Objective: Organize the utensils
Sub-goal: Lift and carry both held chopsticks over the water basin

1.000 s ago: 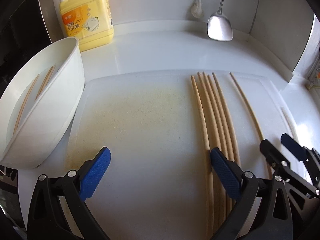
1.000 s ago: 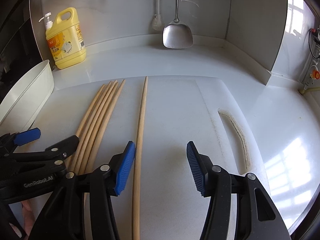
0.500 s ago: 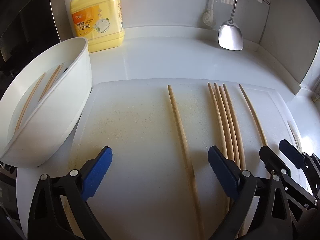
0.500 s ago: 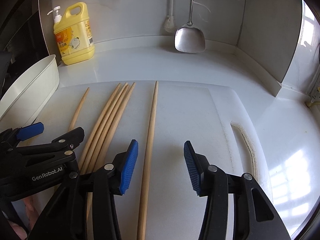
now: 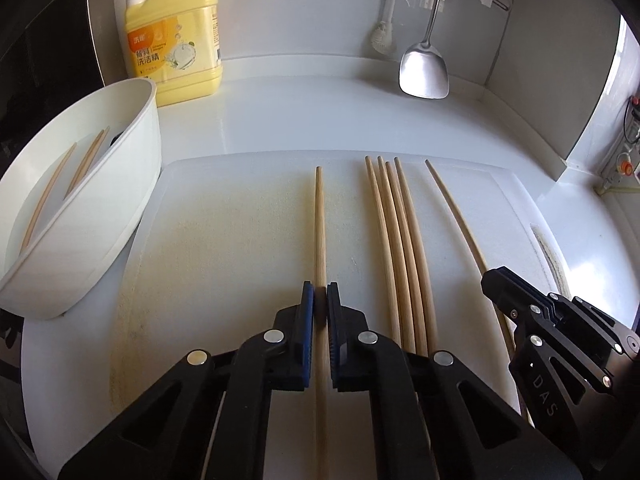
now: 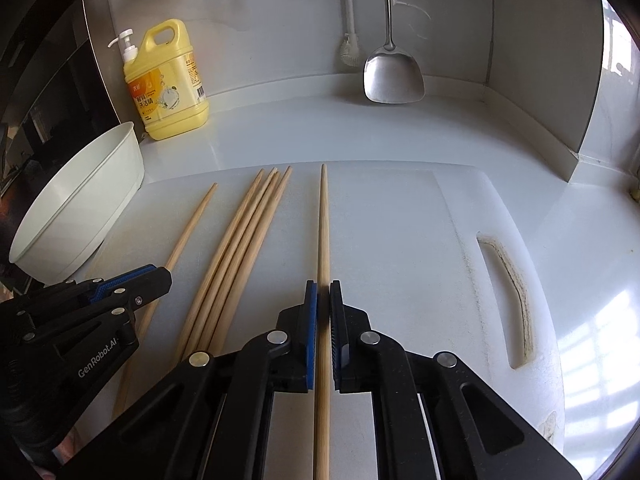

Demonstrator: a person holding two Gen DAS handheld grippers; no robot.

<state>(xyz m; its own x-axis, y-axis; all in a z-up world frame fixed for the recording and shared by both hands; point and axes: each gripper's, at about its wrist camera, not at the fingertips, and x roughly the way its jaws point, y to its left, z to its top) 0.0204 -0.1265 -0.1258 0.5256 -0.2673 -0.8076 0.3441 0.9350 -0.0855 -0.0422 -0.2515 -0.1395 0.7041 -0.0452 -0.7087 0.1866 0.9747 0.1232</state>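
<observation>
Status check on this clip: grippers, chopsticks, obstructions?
Left gripper shut on leftmost chopstick. Right gripper shut on rightmost chopstick. Four loose between. Nothing obstructing.

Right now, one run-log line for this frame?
left gripper: shut on chopstick | right gripper: shut on chopstick | four chopsticks between | bowl: three

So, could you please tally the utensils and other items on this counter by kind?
Chopsticks on the cutting board: 6, made up of the left-held chopstick, a bundle of four and the right-held chopstick
Chopsticks in the white bowl: 3
White bowls: 1
Cutting boards: 1
Yellow detergent bottles: 1
Metal spatulas: 1
Total: 13
</observation>
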